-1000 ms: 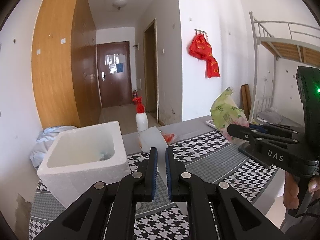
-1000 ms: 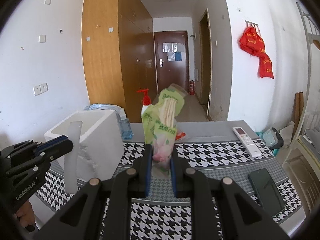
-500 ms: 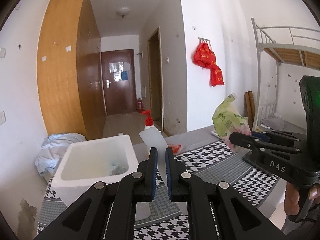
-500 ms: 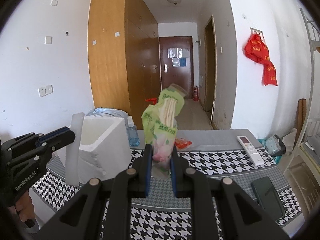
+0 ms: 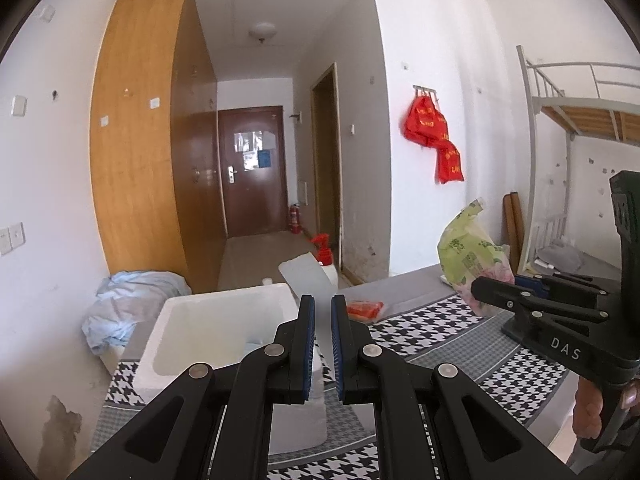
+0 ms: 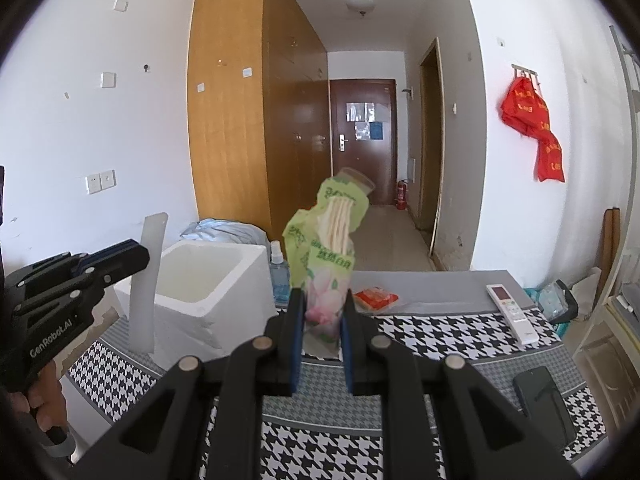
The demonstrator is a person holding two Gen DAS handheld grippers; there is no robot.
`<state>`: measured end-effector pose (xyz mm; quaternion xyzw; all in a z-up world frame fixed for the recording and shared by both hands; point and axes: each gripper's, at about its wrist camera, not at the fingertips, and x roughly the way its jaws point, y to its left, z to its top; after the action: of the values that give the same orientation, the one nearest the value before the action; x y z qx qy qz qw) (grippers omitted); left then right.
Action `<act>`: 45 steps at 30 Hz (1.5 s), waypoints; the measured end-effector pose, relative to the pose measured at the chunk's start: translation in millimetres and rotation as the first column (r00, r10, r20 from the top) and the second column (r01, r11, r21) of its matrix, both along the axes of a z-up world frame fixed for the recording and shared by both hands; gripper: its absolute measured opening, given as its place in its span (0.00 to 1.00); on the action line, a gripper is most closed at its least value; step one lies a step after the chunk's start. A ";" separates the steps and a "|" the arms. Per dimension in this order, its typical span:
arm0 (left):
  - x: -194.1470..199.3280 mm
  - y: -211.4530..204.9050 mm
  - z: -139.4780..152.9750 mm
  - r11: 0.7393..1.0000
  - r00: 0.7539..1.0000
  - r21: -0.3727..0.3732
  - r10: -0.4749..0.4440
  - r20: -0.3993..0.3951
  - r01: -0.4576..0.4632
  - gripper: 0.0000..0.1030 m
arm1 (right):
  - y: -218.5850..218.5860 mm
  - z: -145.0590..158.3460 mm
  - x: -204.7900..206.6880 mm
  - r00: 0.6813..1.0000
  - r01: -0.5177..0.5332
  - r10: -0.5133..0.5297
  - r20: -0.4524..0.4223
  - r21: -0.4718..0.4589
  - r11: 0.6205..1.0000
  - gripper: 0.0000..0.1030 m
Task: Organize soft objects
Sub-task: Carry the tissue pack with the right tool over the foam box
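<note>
**Inspector A:** Right tool (image 6: 320,344): condition?

**Inspector B:** Jaws narrow, clamped on the lower end of a green tissue pack (image 6: 330,256). The pack stands upright between the fingers, raised above the tabletop (image 6: 420,344), white tissue showing through a torn front. The left wrist view shows the same pack (image 5: 472,260) at the right, ahead of that tool (image 5: 496,294).

**Inspector A:** Left tool (image 5: 322,344)?

**Inspector B:** Jaws nearly together, gripping a thin white foam panel (image 5: 308,276) on edge. In the right wrist view the panel (image 6: 148,280) stands upright in the left tool (image 6: 132,256), just beside the near left wall of the foam box (image 6: 204,292).

**Inspector A:** The box itself?

**Inspector B:** White, open-topped, on the left part of the houndstooth cloth. Its contents cannot be made out.

**Inspector A:** Other items?

**Inspector B:** A blue-tinted spray bottle (image 6: 278,272) just behind the box; a red-capped sprayer (image 5: 324,248) farther back; an orange packet (image 6: 376,298) on the far grey strip of the tabletop; a white remote (image 6: 512,312) at far right; a dark phone (image 6: 544,404) near right. A pale blue bundle (image 5: 128,304) lies beyond the box at left. Red bags (image 6: 532,128) hang on the right wall.
</note>
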<state>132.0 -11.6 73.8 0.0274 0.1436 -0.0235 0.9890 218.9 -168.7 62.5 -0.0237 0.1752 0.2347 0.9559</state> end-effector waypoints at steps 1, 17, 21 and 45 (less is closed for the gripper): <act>-0.6 -0.9 0.4 1.000 1.000 -0.001 0.005 0.002 -0.005 0.08 | 0.4 0.4 -0.4 1.000 -0.003 0.003 0.001 0.000 1.000 0.19; -6.8 30.2 5.3 0.995 0.995 -0.008 0.096 0.016 -0.096 0.08 | 35.9 7.3 0.8 0.995 -0.094 0.095 0.013 -0.012 0.995 0.19; -8.9 38.6 7.1 0.992 0.992 -0.011 0.125 0.019 -0.124 0.08 | 44.1 9.2 0.0 0.993 -0.118 0.118 0.014 -0.011 0.993 0.19; -24.3 82.9 7.2 0.964 0.964 -0.025 0.266 0.025 -0.266 0.08 | 89.1 8.8 5.6 0.976 -0.218 0.218 0.000 -0.039 0.975 0.19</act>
<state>107.7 71.3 81.0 -0.0024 0.1318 0.1083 0.9853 224.5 -79.6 71.3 -0.0619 0.1743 0.3346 0.9240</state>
